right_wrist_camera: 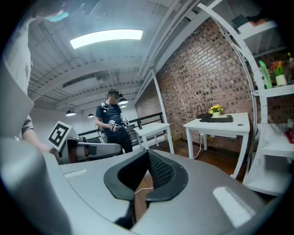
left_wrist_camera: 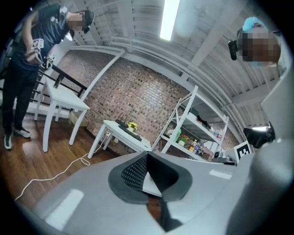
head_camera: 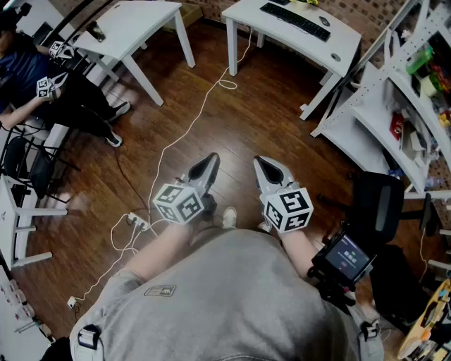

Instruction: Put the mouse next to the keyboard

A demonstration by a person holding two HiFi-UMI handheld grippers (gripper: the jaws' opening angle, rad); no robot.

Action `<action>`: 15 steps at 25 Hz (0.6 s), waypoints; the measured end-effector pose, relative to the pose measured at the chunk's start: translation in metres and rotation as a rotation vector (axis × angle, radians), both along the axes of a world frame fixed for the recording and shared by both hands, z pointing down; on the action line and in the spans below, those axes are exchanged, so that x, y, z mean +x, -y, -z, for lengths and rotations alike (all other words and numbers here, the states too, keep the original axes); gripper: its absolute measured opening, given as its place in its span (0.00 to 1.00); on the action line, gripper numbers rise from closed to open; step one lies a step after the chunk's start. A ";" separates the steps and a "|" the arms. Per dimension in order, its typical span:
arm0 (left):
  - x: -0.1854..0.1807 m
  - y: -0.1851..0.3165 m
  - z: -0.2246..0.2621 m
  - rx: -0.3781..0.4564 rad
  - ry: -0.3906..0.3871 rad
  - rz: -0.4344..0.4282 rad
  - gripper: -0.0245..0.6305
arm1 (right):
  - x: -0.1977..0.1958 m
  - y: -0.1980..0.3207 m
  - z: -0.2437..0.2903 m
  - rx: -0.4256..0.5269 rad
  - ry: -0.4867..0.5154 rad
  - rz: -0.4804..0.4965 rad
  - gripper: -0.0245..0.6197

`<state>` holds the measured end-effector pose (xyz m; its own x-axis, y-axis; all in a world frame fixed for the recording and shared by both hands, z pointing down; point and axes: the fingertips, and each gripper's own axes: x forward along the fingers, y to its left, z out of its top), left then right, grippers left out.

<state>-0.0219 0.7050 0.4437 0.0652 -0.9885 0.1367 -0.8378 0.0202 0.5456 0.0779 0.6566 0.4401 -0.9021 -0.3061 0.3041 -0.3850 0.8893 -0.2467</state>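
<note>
Pre-approach: left hand-held gripper (head_camera: 210, 161) & right hand-held gripper (head_camera: 261, 162) ride closed tight and empty at waist height, w/ nothing in reach yet, since the keyboard (head_camera: 294, 20) on its tabletop (head_camera: 345, 48) lies well across the room.

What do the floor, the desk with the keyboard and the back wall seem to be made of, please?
Floor: dark wood or wood-look planks, slightly glossy; plank seams and grain show.
Desk: smooth white top and legs, probably painted or laminated board; core not visible.
Wall: bare red-brown brick with visible mortar joints, matte.
</note>
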 end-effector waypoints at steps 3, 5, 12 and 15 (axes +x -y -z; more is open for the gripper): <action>-0.032 -0.014 -0.001 0.000 -0.002 0.032 0.04 | -0.036 -0.011 0.001 0.005 0.002 0.035 0.06; -0.050 -0.022 -0.004 -0.002 -0.003 0.048 0.04 | -0.057 -0.017 0.000 0.007 0.003 0.056 0.06; -0.092 -0.043 -0.009 0.000 -0.016 0.094 0.04 | -0.106 -0.037 -0.002 0.018 -0.009 0.124 0.06; -0.103 -0.045 -0.012 -0.007 -0.022 0.106 0.04 | -0.118 -0.040 -0.005 0.011 -0.019 0.145 0.06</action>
<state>-0.1247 0.7500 0.4557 -0.0362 -0.9890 0.1436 -0.8188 0.1117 0.5632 -0.0396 0.6967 0.4453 -0.9313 -0.1763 0.3187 -0.2567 0.9384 -0.2311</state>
